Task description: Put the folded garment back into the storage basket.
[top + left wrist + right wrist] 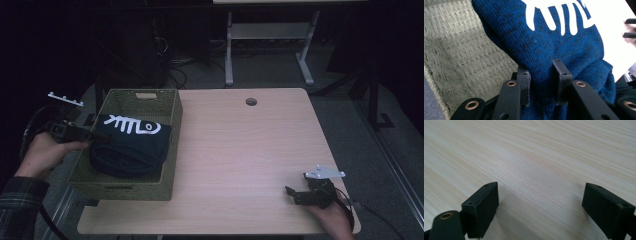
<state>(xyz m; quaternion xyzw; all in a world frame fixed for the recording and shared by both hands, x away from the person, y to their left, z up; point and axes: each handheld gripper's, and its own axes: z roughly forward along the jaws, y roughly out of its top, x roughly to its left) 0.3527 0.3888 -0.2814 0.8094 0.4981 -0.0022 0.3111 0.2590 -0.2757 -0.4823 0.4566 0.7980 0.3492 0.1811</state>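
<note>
A folded dark blue knitted garment (131,144) with a white print lies inside the green woven basket (172,150) at the table's left. My left gripper (97,136) reaches over the basket's left wall, and its jaws pinch a thick fold of the blue knit (541,82). The white print (559,15) faces up beyond the jaws. Near the table's front right corner my right gripper (291,196) rests low over the wood, jaws wide apart (540,207) with only bare tabletop between them.
The basket's woven floor (464,55) shows to the left of the garment. A round cable hole (251,102) sits at the table's far edge. Beyond the table stand white desk legs (229,55) and cables on the dark floor.
</note>
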